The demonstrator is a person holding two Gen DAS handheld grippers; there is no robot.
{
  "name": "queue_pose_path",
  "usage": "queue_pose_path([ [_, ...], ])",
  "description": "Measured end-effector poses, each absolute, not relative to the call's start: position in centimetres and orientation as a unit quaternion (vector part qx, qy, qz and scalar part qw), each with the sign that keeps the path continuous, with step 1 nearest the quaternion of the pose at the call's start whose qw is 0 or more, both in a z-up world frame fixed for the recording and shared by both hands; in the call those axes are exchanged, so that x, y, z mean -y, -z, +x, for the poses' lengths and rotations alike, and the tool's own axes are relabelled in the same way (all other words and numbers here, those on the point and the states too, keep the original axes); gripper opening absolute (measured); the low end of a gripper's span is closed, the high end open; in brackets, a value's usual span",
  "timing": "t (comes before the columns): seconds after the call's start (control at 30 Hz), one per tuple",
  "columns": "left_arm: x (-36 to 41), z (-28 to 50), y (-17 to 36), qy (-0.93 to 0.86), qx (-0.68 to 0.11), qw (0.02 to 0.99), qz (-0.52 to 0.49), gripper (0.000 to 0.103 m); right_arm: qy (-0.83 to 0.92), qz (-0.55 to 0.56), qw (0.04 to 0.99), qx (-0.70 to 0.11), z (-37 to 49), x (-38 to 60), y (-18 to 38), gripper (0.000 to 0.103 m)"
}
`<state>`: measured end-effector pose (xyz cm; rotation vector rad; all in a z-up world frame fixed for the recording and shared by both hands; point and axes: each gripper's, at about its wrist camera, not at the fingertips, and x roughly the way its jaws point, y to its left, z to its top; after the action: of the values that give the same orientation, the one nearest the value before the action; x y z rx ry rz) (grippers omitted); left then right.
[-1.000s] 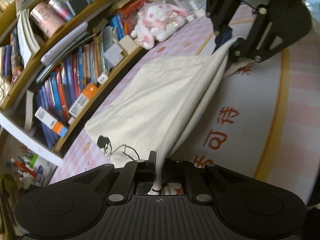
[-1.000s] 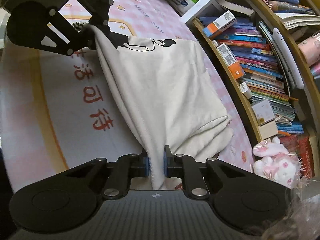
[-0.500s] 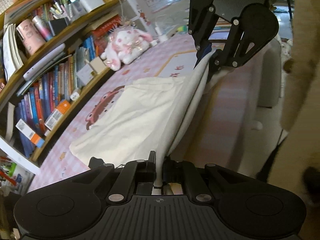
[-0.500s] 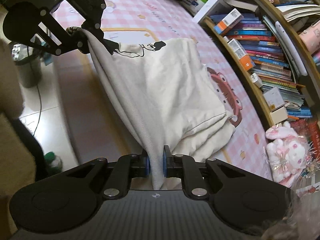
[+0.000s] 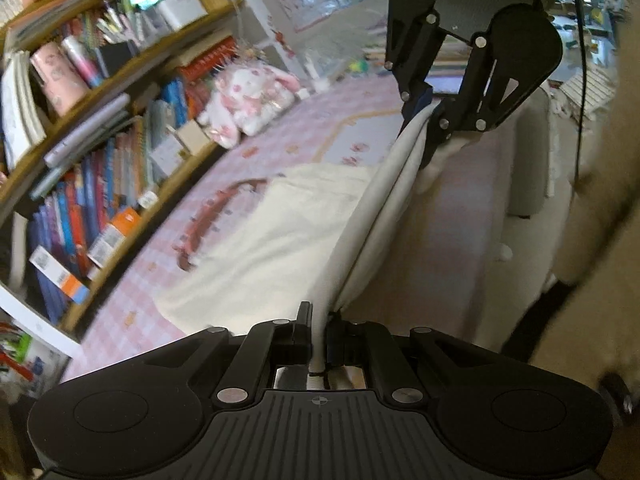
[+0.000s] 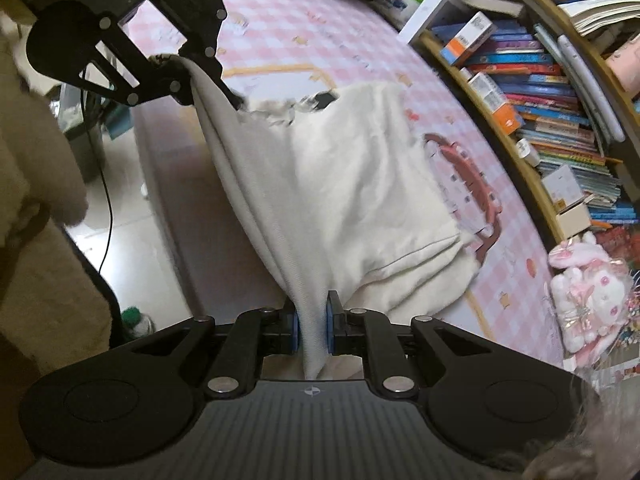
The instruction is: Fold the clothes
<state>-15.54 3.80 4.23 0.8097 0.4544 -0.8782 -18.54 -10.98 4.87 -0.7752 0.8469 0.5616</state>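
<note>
A cream garment [image 5: 280,240] [image 6: 360,184] with a black print lies partly on the pink checked table cover [image 5: 256,156] [image 6: 288,40]. Its near edge is lifted and stretched taut between both grippers. My left gripper [image 5: 319,332] is shut on one end of that edge, and it shows again at the upper left of the right wrist view [image 6: 188,70]. My right gripper [image 6: 311,326] is shut on the other end of the edge, and it appears at the top right of the left wrist view [image 5: 424,120]. The far part of the garment still rests on the table.
A wooden bookshelf [image 5: 100,152] [image 6: 540,92] packed with books runs along the far side of the table. A pink plush rabbit [image 5: 248,100] [image 6: 584,284] sits beside it. A grey chair [image 5: 528,160], the floor with a cable [image 6: 106,208] and a person's fuzzy cream sleeve [image 6: 36,160] lie at the near side.
Both grippers have risen and drawn back toward the near edge of the table, pulling the garment's edge up and the cloth across the cover. The floor and chair have come into view.
</note>
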Motion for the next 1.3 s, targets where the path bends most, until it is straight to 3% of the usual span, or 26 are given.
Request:
queue_pose_path([
  [0.43,-1.8,-5.4,-7.7,0.330,-0.201,0.851,0.355,0.009,-0.257,-0.335,0.846,-0.325,-9.4,14.7,-11.5,0.011],
  [0.83,1.0,3.9,-4.0,0.291,-0.302,0.848,0.326,0.015,-0.306,-0.261,0.835,-0.375,2.2,17.6,-8.3,0.011],
  [0.93,1.6,5.5,-2.9,0.278,-0.317,0.846,0.326,0.026,-0.313,-0.242,0.831,-0.392,4.6,18.3,-6.9,0.011],
  [1.0,1.6,6.4,-2.3,0.260,-0.328,0.846,0.330,0.059,-0.315,-0.229,0.827,-0.404,6.0,18.7,-5.9,0.012],
  [1.07,1.1,7.2,-1.7,0.240,-0.337,0.848,0.331,0.075,-0.317,-0.214,0.823,-0.419,7.1,19.0,-4.7,0.012],
  [1.17,-0.5,8.1,-1.2,0.214,-0.358,0.849,0.324,0.075,-0.308,-0.193,0.826,-0.431,8.4,19.8,-3.1,0.018],
  [1.23,-2.0,8.4,-1.0,0.189,-0.369,0.856,0.309,0.075,-0.291,-0.177,0.834,-0.434,9.1,20.4,-2.3,0.038],
  [1.3,-3.7,8.5,-1.4,0.182,-0.379,0.873,0.248,0.074,-0.266,-0.142,0.849,-0.434,9.7,21.6,-1.8,0.043],
])
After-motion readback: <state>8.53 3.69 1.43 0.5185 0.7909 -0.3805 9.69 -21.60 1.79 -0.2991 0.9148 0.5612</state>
